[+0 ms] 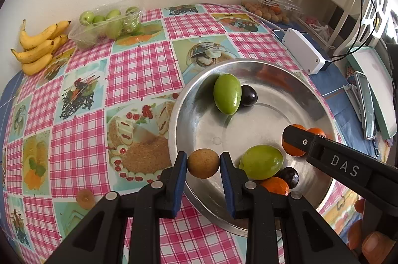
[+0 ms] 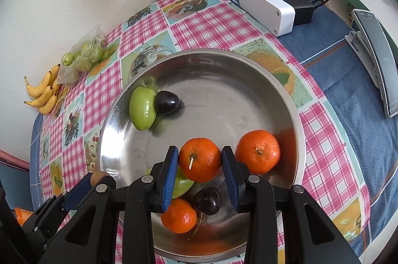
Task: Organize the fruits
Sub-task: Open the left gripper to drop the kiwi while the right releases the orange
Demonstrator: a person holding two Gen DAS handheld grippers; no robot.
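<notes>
A steel bowl (image 1: pixel 199 99) (image 2: pixel 248 69) sits on the checked tablecloth. It holds green fruits (image 1: pixel 227 93) (image 2: pixel 143 108), dark plums (image 1: pixel 249 95) (image 2: pixel 167 101) and oranges (image 2: pixel 258 151). My left gripper (image 1: pixel 203 164) is shut on a small brown round fruit (image 1: pixel 203 163) over the bowl's left rim; it also shows in the right wrist view (image 2: pixel 98 176). My right gripper (image 2: pixel 199 160) is shut on an orange (image 2: pixel 199 159) inside the bowl, above another green fruit (image 1: pixel 261 162), plum (image 2: pixel 207 200) and orange (image 2: pixel 179 215). The right gripper's fingertip (image 1: pixel 294 139) shows in the left wrist view.
Bananas (image 1: pixel 37 44) and a clear tray of green fruits (image 1: pixel 107 25) lie at the far left by the wall. A clear box of brown fruits (image 1: pixel 268 7) stands at the back right. A white box (image 1: pixel 303 51), charger and cables lie right of the bowl. A dried fruit piece (image 1: pixel 85 199) lies near left.
</notes>
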